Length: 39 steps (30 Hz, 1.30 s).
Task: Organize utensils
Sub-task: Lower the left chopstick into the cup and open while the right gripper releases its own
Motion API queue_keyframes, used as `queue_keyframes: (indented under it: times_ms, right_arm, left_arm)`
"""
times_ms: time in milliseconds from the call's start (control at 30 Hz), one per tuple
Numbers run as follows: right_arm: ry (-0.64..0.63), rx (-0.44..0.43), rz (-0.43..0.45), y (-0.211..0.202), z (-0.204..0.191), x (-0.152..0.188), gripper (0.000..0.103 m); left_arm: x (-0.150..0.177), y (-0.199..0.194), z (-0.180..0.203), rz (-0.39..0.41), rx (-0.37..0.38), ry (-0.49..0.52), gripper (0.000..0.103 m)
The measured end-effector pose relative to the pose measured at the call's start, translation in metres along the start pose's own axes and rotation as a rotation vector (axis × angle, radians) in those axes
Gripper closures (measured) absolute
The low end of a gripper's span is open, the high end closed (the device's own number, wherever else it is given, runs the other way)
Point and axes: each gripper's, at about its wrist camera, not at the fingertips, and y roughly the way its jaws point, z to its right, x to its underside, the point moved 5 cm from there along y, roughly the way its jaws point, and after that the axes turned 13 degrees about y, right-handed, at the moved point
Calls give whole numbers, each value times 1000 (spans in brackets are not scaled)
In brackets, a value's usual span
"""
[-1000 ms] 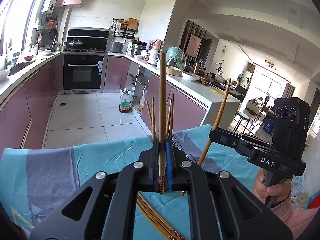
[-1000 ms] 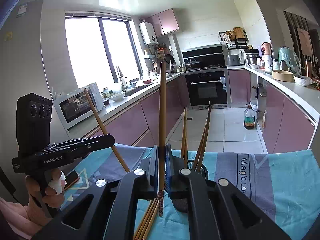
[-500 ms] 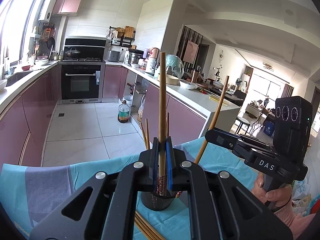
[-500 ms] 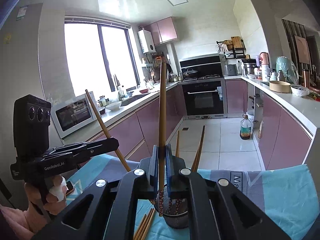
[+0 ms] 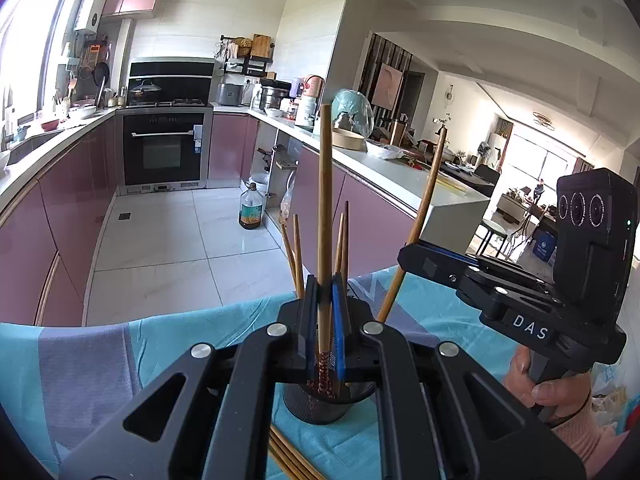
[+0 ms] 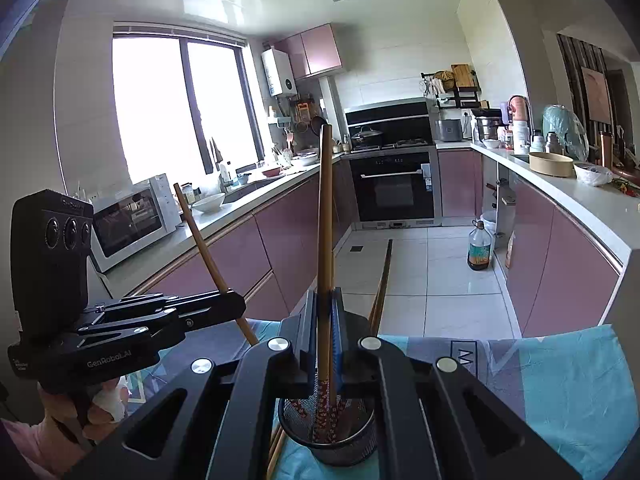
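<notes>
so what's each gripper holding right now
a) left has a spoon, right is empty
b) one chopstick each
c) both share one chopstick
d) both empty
b: the left gripper is shut on a chopstick over the mesh cup, and the right gripper is shut on its own chopstick.

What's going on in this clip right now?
A person holds a gripper in each hand over a table with a blue cloth. The left gripper and the right gripper are each shut on one upright chopstick, above a black mesh holder that already contains chopsticks. More chopsticks lie on the cloth.
</notes>
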Motion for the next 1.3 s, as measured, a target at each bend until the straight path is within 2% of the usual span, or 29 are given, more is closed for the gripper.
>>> queue_keyframes:
  times_ms: [467,1300]
  right_arm:
    - [24,35,-57,20,14,12,98]
    - [27,67,-157,42,22,36,97]
  left_arm:
    - [3,22,3,-58,-5,20,95]
    - [28,69,-11,-177,16,33,95]
